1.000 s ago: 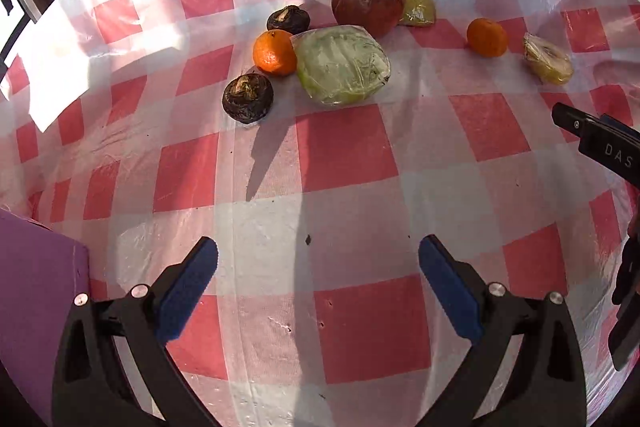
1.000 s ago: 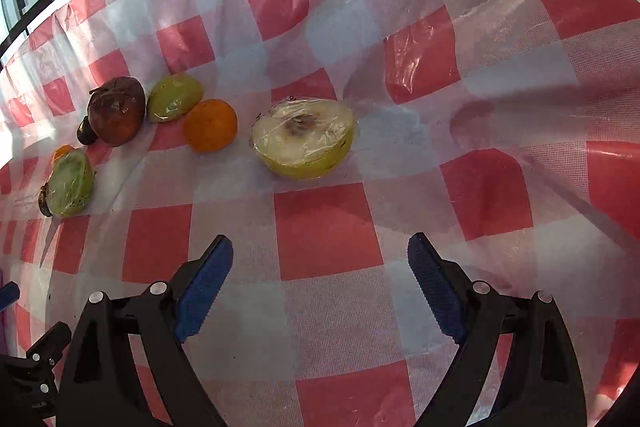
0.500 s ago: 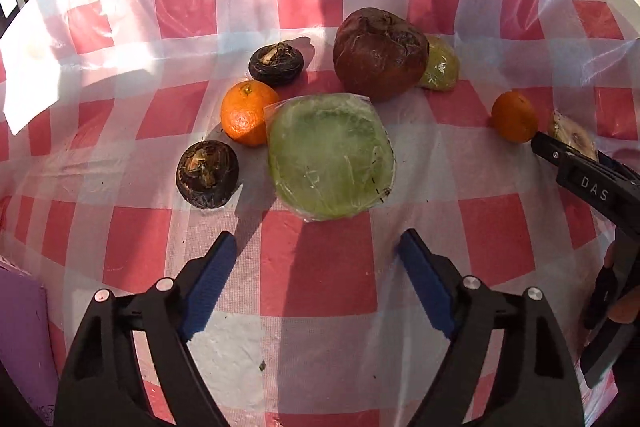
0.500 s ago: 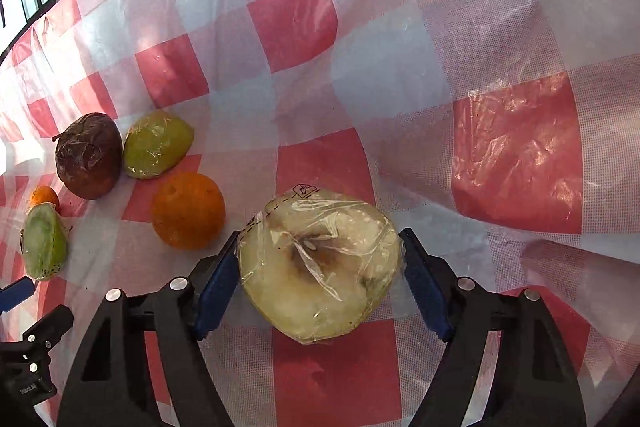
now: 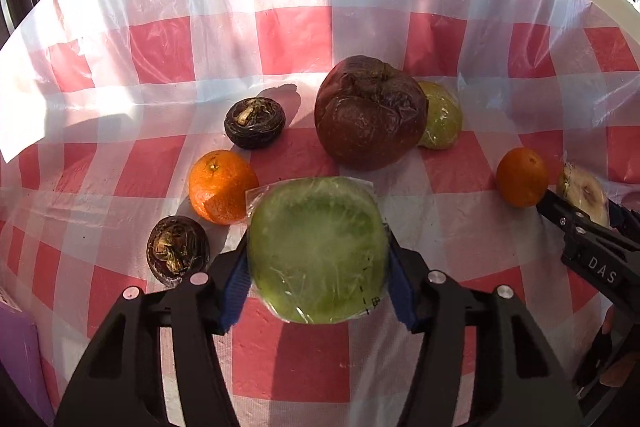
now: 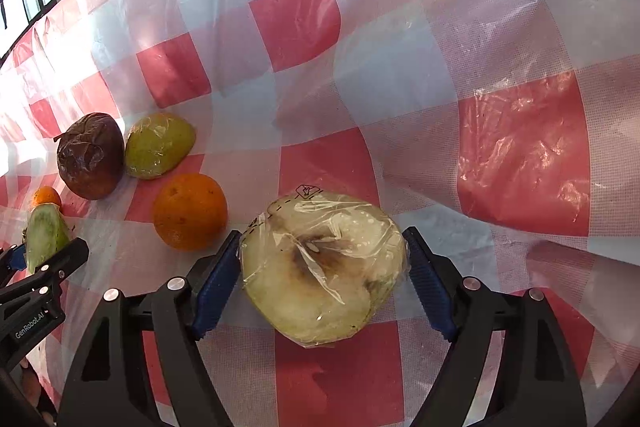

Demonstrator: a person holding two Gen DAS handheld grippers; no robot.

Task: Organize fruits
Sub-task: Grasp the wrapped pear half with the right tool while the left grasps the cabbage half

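Between the left jaws sits a film-wrapped green half-fruit (image 5: 318, 251); the right jaws apparently clasp a browning, wrapped pale half-fruit (image 6: 324, 267).

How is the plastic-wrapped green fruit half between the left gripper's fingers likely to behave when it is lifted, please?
The wrapped green half looks slippery, since glossy film covers it. Its rounded sides may let it twist between the left gripper's narrow pads. It probably bruises if squeezed hard.

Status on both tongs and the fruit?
Left tongs around wrapped green half. Right tongs around wrapped pale half. Grip unconfirmed on both. Orange and dark fruit crowd the left.
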